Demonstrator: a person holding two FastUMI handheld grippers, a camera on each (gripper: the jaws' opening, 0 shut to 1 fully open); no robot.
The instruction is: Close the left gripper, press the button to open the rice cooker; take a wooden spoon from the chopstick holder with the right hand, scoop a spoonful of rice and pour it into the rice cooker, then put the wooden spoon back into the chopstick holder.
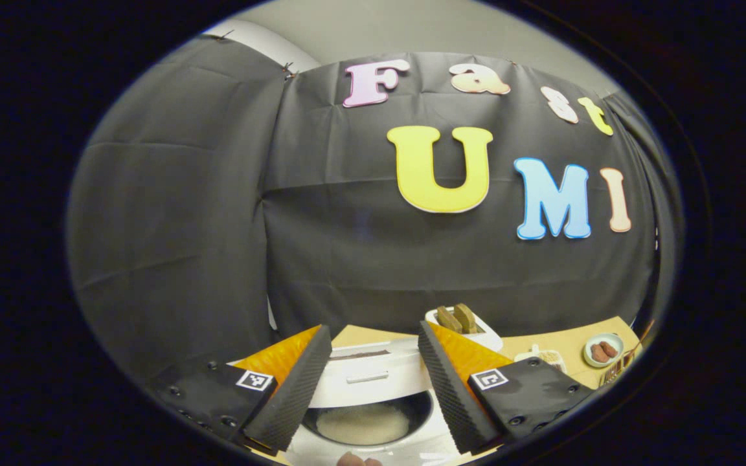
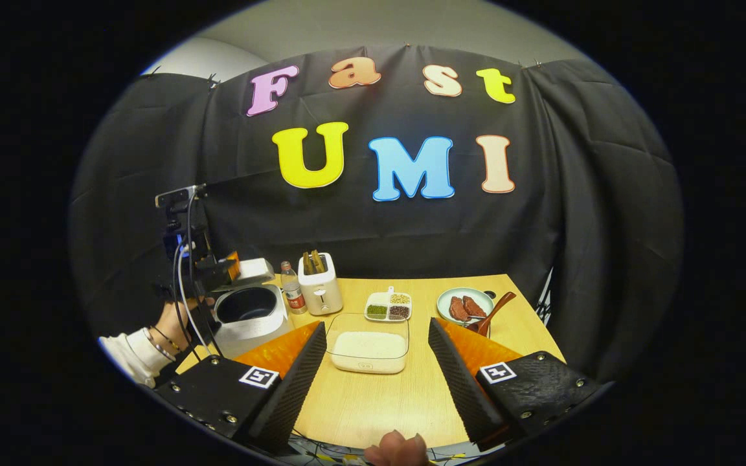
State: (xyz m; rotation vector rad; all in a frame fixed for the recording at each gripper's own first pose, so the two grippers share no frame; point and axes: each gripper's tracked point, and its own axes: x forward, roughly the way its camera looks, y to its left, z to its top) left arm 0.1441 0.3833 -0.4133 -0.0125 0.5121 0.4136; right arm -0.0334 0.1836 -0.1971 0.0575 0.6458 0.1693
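Note:
The white rice cooker [image 1: 373, 446] sits right under my left gripper [image 1: 373, 329], lid [image 1: 366, 375] raised, and a pale layer like rice lies in its dark pot [image 1: 363, 424]. The left gripper is open, its fingers either side of the cooker and above it. My right gripper [image 2: 377, 325] is open and holds nothing, hovering before a clear tub of rice [image 2: 368, 349]. A wooden spoon [image 2: 493, 310] lies on the table beside a plate [image 2: 451, 317]. A white holder [image 2: 320, 285] with brown pieces standing in it is behind the tub. The cooker [image 2: 247, 310] stands at left, the left gripper [image 2: 198, 262] above it.
A small bottle [image 2: 292, 291] stands between cooker and holder. A divided dish of grains [image 2: 388, 305] sits behind the tub, and the plate holds brown meat pieces [image 2: 465, 305]. A hand and white sleeve [image 2: 146, 340] hold the left gripper. The table's right edge [image 2: 535, 317] is near the plate.

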